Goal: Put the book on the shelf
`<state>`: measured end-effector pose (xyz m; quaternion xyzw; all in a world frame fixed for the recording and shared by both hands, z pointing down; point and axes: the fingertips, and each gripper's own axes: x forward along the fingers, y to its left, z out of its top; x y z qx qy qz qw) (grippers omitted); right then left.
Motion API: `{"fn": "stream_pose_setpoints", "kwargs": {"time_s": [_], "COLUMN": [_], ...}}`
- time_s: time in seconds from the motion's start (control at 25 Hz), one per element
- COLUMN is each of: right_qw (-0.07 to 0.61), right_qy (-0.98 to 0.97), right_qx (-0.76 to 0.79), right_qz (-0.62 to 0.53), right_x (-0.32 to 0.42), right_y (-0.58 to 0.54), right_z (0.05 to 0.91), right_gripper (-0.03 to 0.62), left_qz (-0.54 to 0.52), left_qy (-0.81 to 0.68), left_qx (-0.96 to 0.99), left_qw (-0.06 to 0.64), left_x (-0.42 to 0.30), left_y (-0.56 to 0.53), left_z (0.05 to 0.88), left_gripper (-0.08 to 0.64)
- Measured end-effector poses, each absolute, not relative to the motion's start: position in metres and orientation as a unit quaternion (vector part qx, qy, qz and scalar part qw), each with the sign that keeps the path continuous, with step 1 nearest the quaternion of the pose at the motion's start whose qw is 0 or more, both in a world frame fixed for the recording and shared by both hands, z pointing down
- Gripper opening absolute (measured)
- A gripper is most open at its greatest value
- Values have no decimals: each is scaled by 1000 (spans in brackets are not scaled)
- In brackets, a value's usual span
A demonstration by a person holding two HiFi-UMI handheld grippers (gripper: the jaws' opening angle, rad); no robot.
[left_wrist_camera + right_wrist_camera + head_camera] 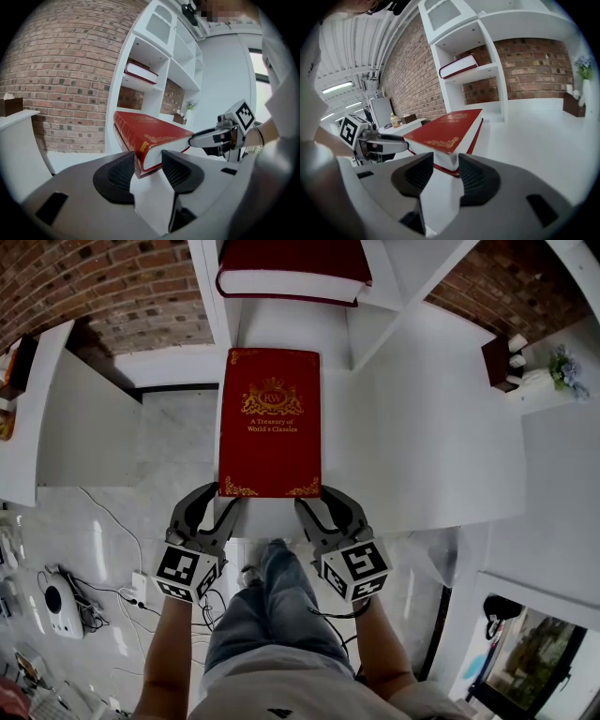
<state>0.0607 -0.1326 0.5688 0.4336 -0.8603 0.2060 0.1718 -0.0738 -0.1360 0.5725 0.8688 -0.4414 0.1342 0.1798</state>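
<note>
The red book [450, 126] lies flat on the white table [534, 140]; its near corner sits between the parted jaws of the right hand-held gripper [442, 174], unpinched; the left hand-held gripper [396, 145] reaches the other near corner; another red book [458, 66] rests on a shelf [480, 73].

- Two red books: one book [270, 423] on the tabletop [422, 456], one book [292, 268] on the shelf [412, 277].
- Two hand-held grippers: left hand-held gripper [218, 506], right hand-held gripper [319, 505].
- Two marker cubes, one per gripper: left cube [187, 570], right cube [356, 568].
- One vase [562, 369] of flowers.
- One brown box [497, 360] with two small white items on it.
- One white device [58, 604] beside cables.
- One person [272, 615].
</note>
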Motion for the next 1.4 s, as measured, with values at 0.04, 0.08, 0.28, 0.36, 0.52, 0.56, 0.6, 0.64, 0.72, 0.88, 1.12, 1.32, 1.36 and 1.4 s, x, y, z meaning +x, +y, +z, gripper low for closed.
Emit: {"fn": "stream_pose_setpoints", "kwargs": {"time_s": [0.04, 0.08, 0.28, 0.36, 0.52, 0.56, 0.6, 0.64, 0.72, 0.88, 1.12, 1.32, 1.36, 1.4], "right_qw": [172, 173, 178, 178, 177, 177, 177, 177, 176, 179, 175, 158, 155, 151], "right_qy": [-861, -863, -866, -867, -870, -871, -871, -871, -870, -866, -863, -865, -865, -865], "right_qx": [431, 429, 422, 420, 415, 414, 413, 413, 414, 422, 438, 446, 448, 450], "right_qz": [205, 204, 199, 200, 199, 199, 199, 200, 201, 199, 181, 167, 163, 159], "right_x": [60, 59, 56, 56, 55, 55, 55, 55, 56, 58, 59, 61, 61, 61], "right_y": [-133, -133, -136, -137, -138, -139, -139, -139, -139, -139, -137, -136, -136, -136], "right_z": [569, 570, 571, 571, 572, 572, 572, 573, 573, 572, 564, 548, 544, 540], "right_gripper": [163, 166, 175, 179, 183, 184, 186, 186, 189, 189, 163, 147, 146, 144], "left_qz": [133, 133, 130, 129, 124, 123, 122, 122, 122, 126, 128, 121, 116, 111], "left_qy": [-440, -438, -430, -428, -425, -425, -425, -425, -425, -431, -450, -457, -459, -460], "left_qx": [870, 871, 876, 877, 879, 879, 879, 879, 878, 875, 867, 867, 867, 868], "left_qw": [179, 178, 177, 177, 177, 178, 178, 179, 181, 181, 170, 155, 153, 151], "left_x": [-73, -73, -73, -72, -72, -72, -71, -71, -70, -69, -71, -71, -72, -72], "left_y": [-136, -136, -137, -137, -138, -139, -139, -139, -139, -138, -137, -136, -136, -136], "left_z": [573, 573, 573, 574, 574, 574, 574, 574, 574, 574, 566, 550, 546, 542], "left_gripper": [176, 176, 179, 181, 186, 187, 189, 190, 192, 190, 182, 170, 169, 167]}}
